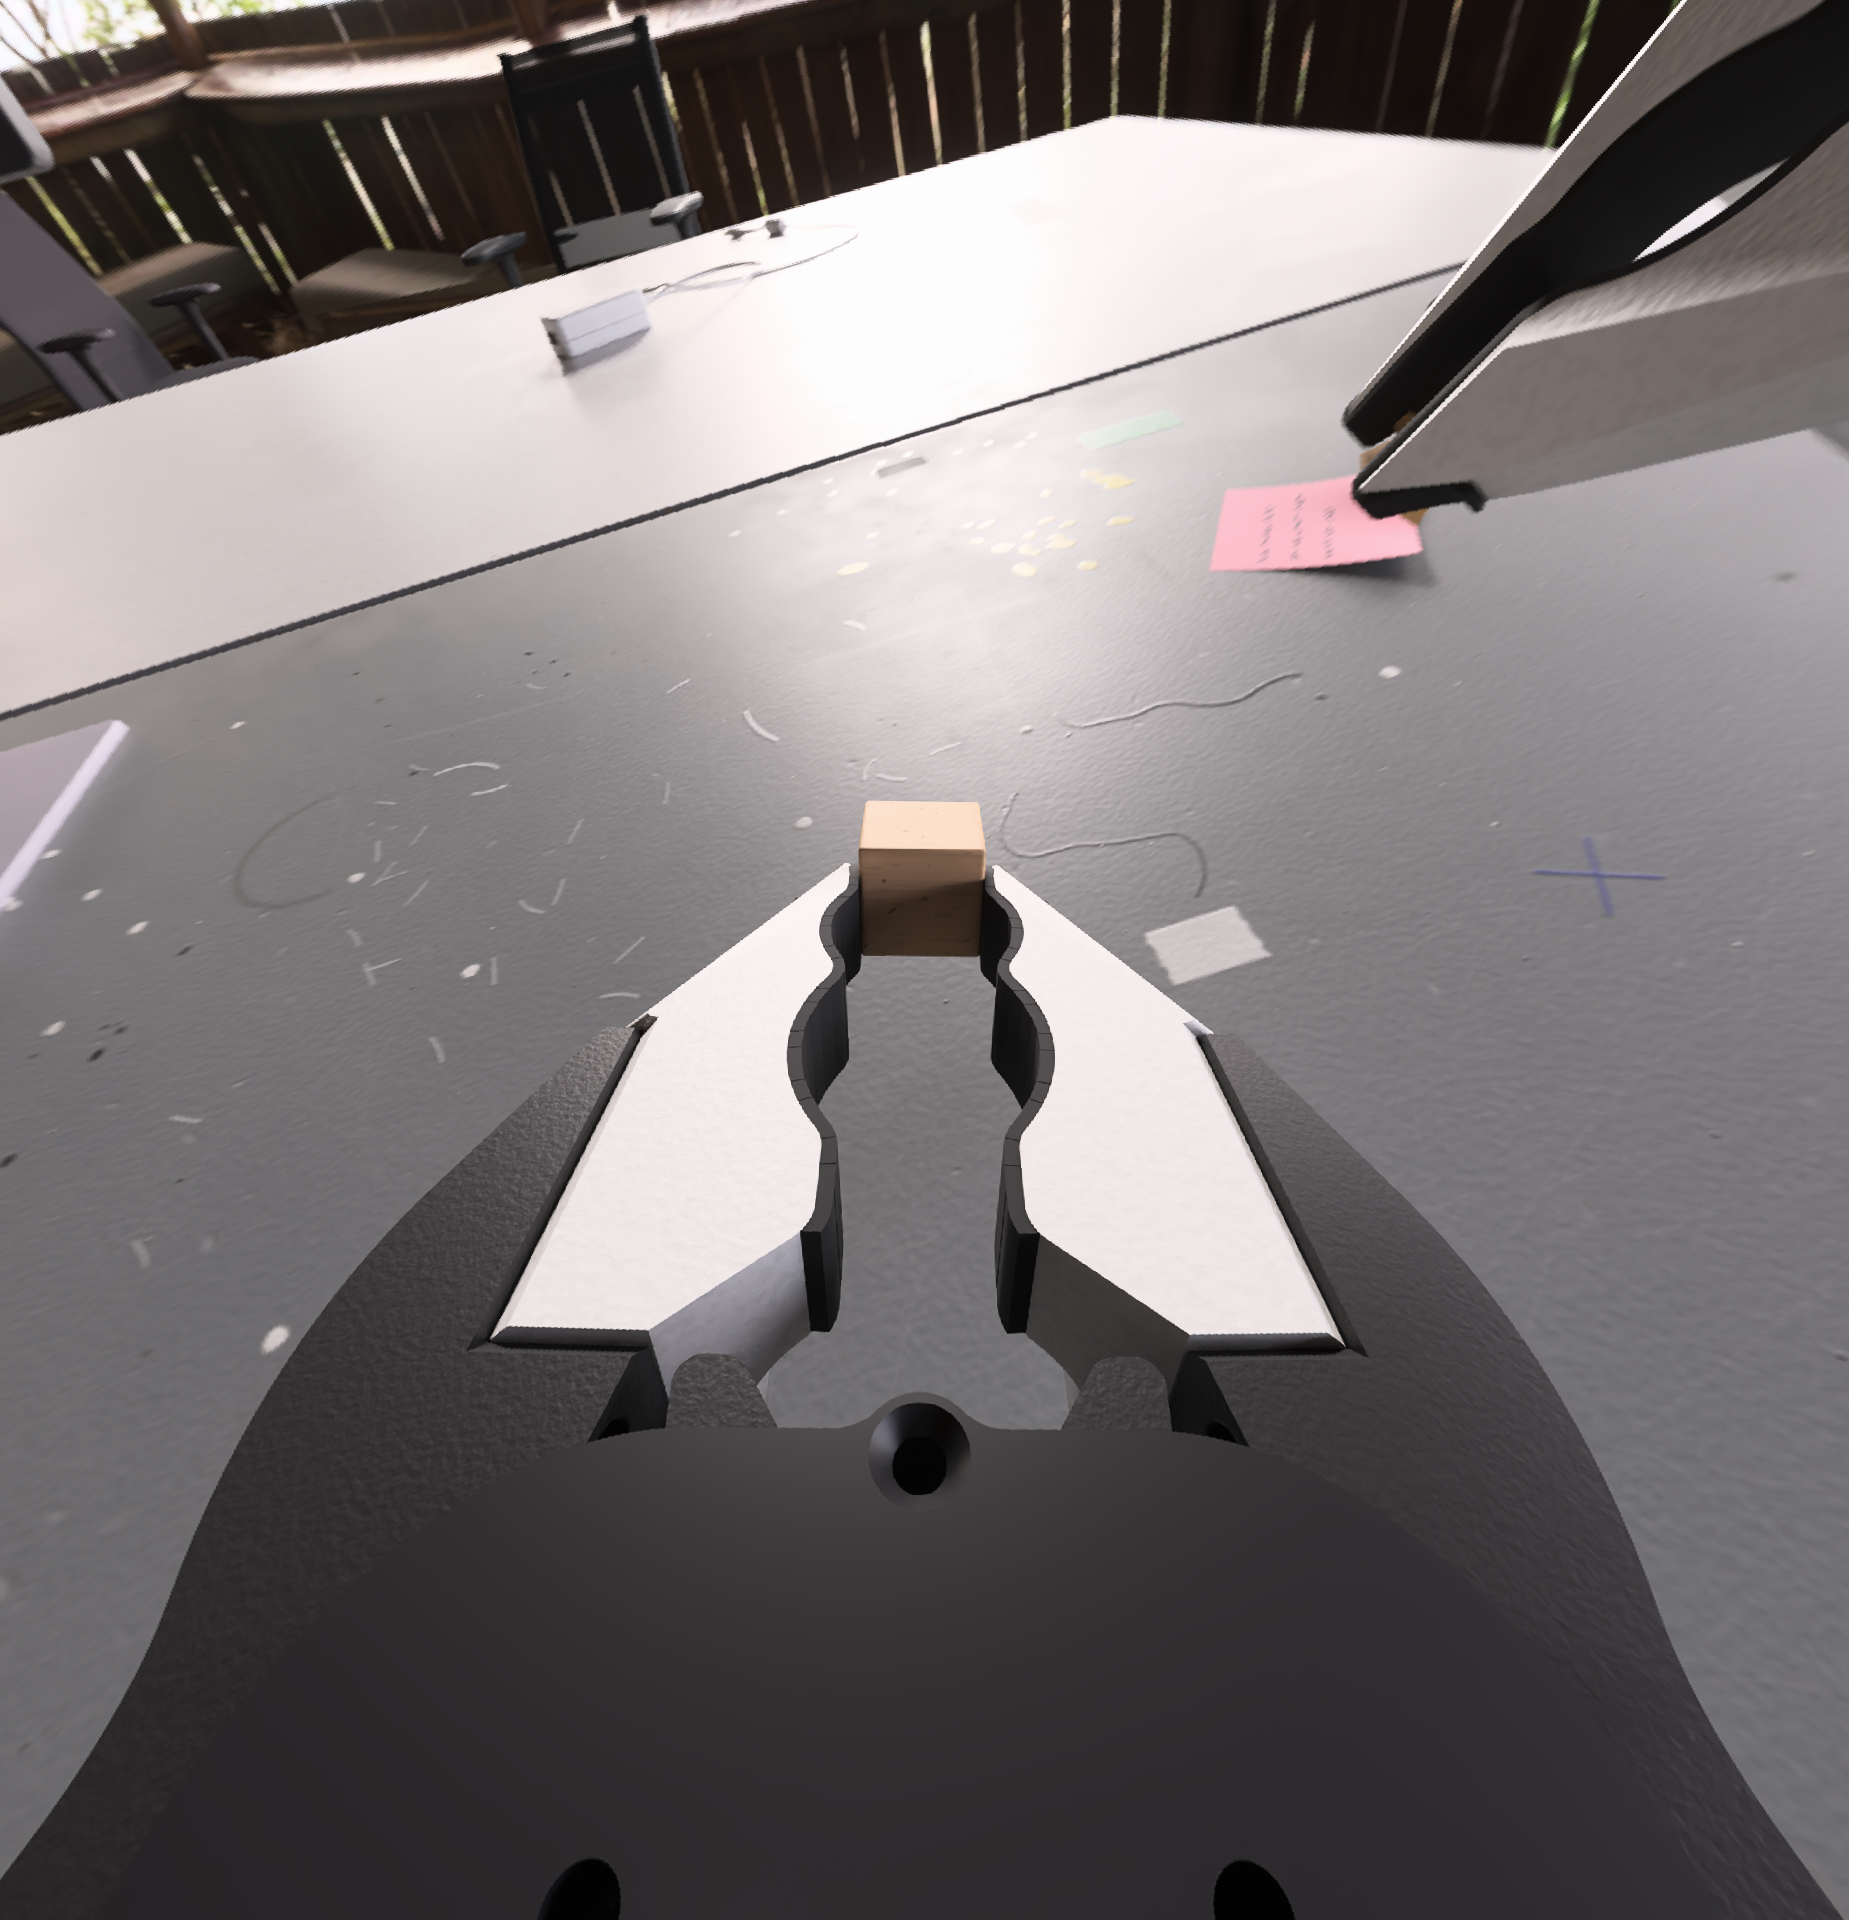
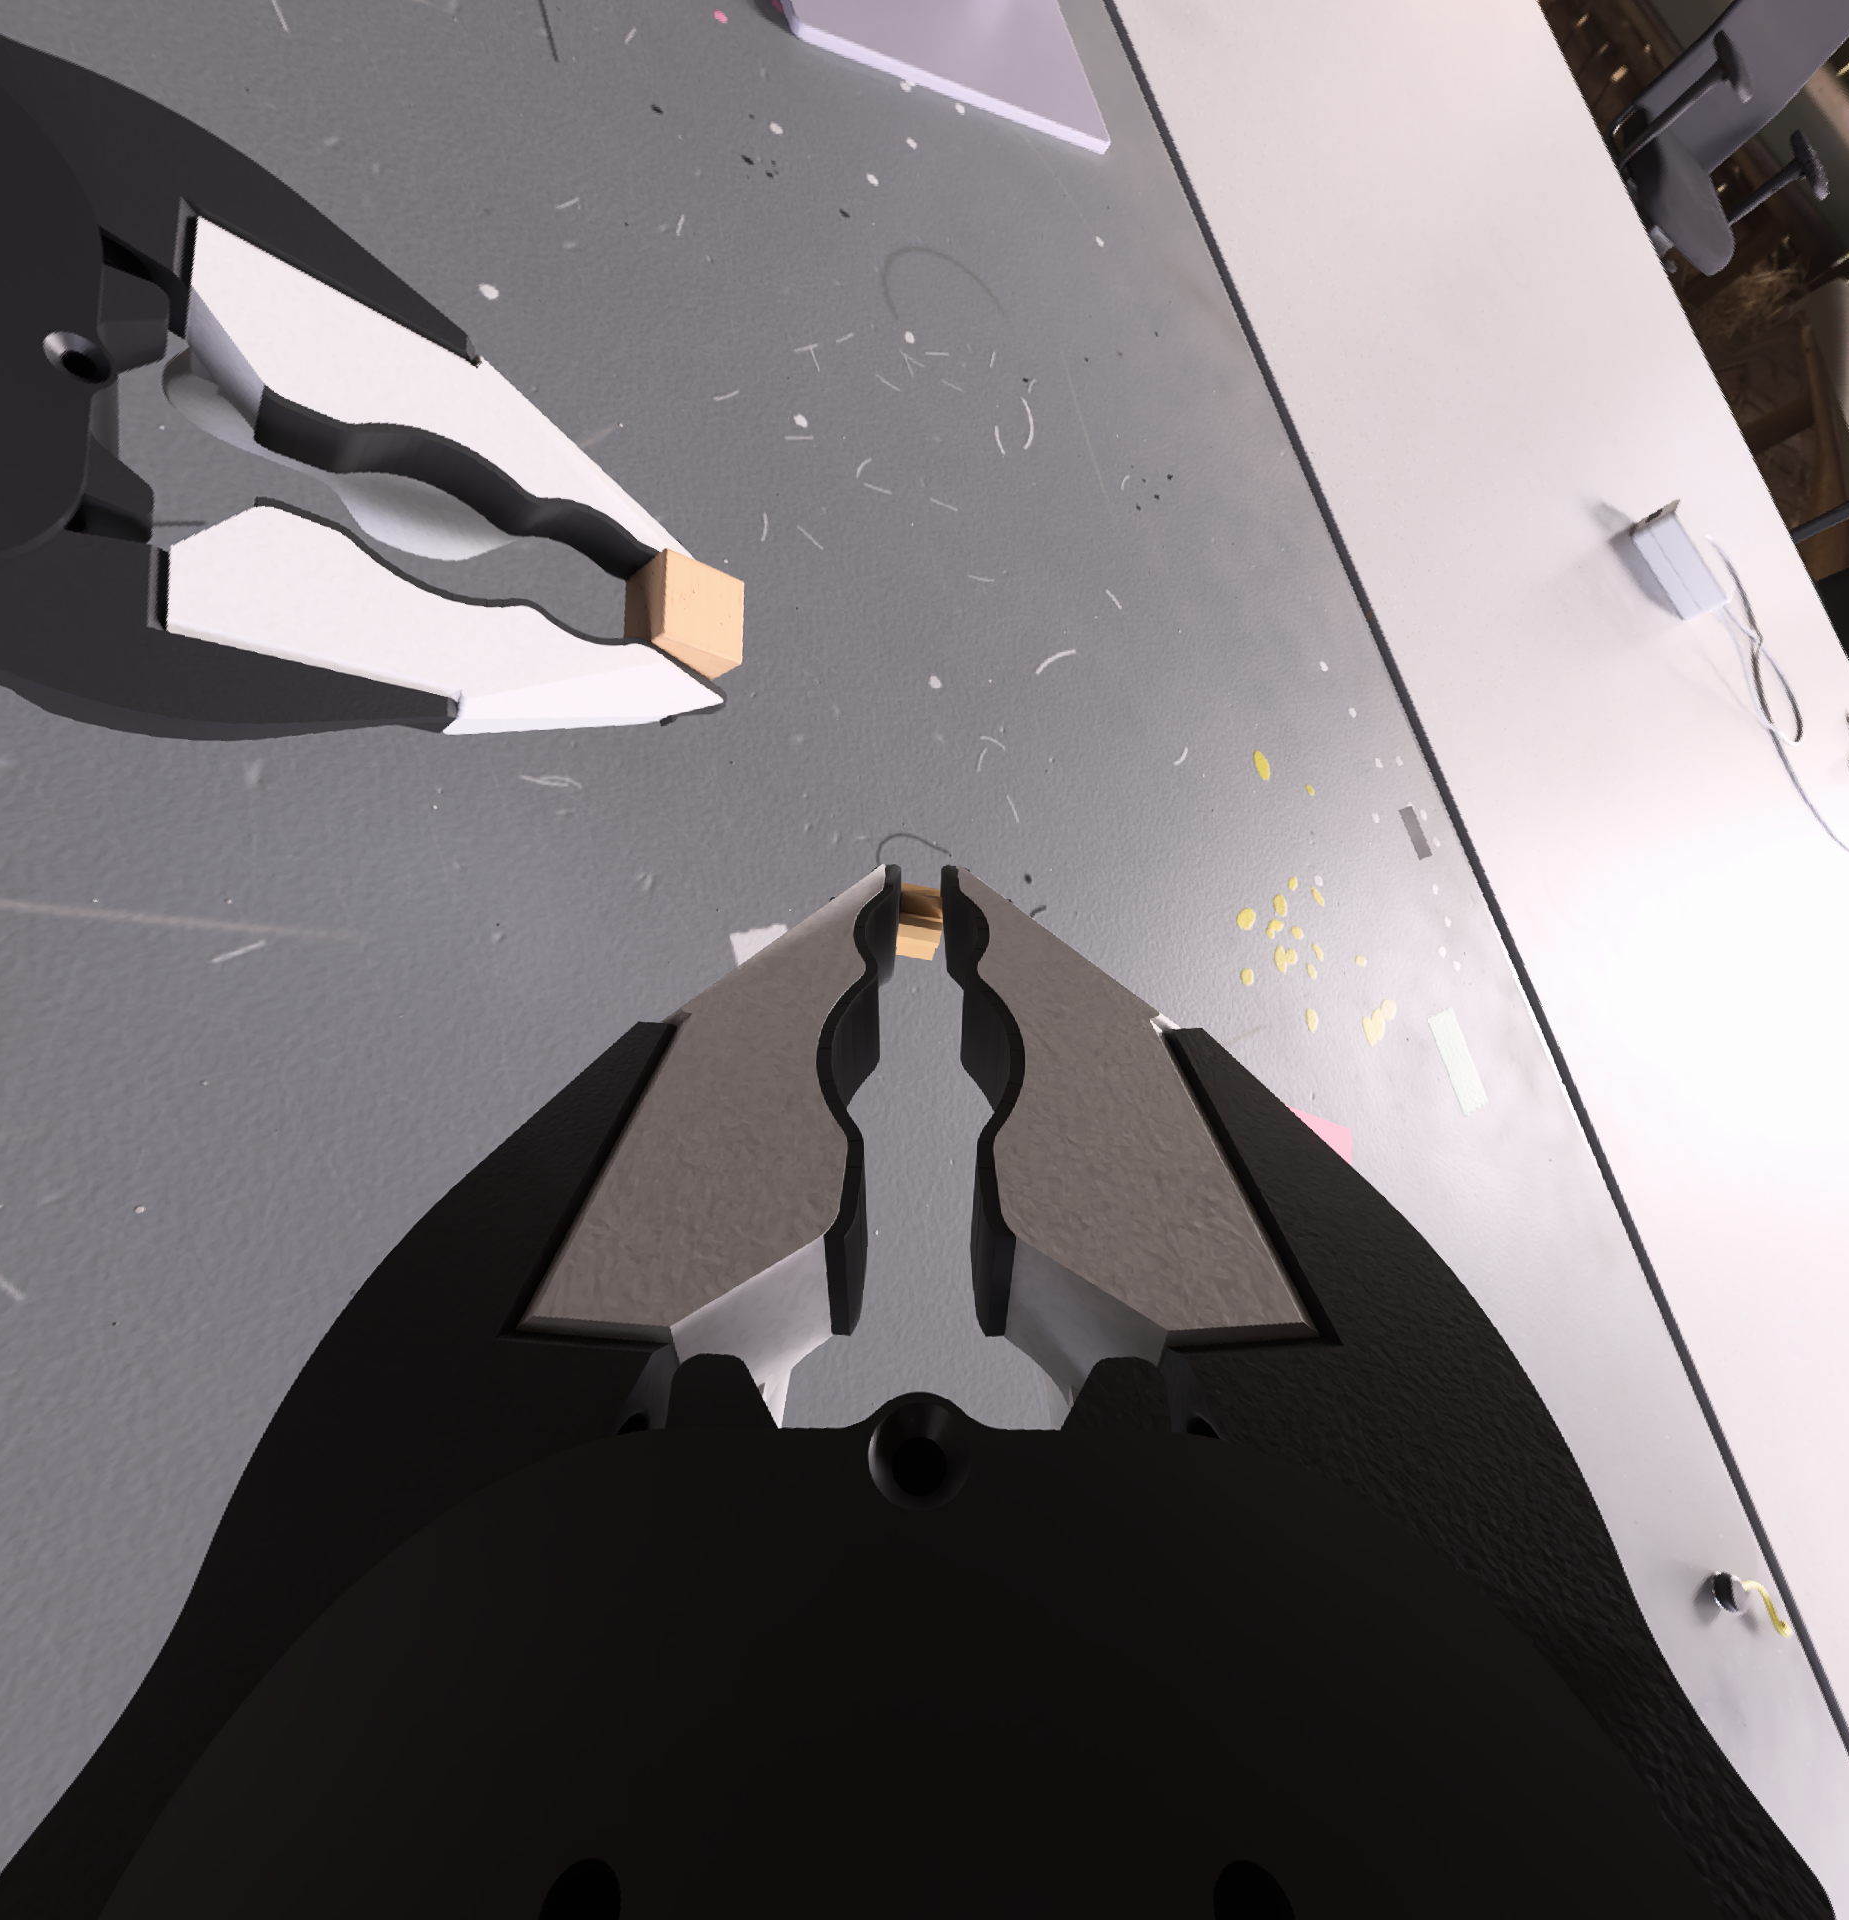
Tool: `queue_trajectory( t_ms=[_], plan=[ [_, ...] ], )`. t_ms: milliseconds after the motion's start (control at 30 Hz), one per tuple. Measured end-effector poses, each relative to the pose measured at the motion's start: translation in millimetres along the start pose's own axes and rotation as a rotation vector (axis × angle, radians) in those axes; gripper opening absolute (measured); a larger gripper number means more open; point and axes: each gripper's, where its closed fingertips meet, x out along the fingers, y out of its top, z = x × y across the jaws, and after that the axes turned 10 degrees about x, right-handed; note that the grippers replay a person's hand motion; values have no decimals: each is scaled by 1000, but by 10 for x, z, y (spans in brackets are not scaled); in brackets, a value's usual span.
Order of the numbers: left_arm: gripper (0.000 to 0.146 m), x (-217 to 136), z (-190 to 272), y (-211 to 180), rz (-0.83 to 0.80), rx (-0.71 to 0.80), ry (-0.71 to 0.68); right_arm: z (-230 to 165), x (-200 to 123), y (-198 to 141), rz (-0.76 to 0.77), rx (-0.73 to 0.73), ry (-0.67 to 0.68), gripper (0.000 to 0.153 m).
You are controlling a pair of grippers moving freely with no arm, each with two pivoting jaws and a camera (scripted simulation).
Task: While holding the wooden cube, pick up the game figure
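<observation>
The grey table (image 1: pixel 1419 1039) fills both views. At centre frame my left gripper (image 1: pixel 921 902) is clamped on the wooden cube (image 1: pixel 920 883); my right gripper (image 2: pixel 918 914), also centre frame, pinches the small tan game figure (image 2: pixel 918 925) at its tips.

From the left wrist view, the wooden cube (image 1: pixel 921 891) sits between the tips of the left gripper (image 1: pixel 921 914), above the table (image 1: pixel 484 1039). The right gripper (image 1: pixel 1408 468) lies at about two o'clock, farther off, its tips just over a paper note (image 1: pixel 1304 528) on the table. From the right wrist view, the game figure (image 2: pixel 918 921) (only a small part shows) sits between that gripper's tips, the cube at about eleven o'clock, well apart. A power adapter (image 2: pixel 1673 566) lies at two o'clock on the adjoining tabletop.
</observation>
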Motion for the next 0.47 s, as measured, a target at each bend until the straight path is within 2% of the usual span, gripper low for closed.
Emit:
queue_trajectory(
  t_ms=[200,467],
  plan=[
    [21,5,-68,-79,-72,82,73,-17,-8,5,-12,-31,-34,8],
    [21,19,-73,-133,-102,76,67,-84,-71,117,36,-52,-39,8]
  ],
)
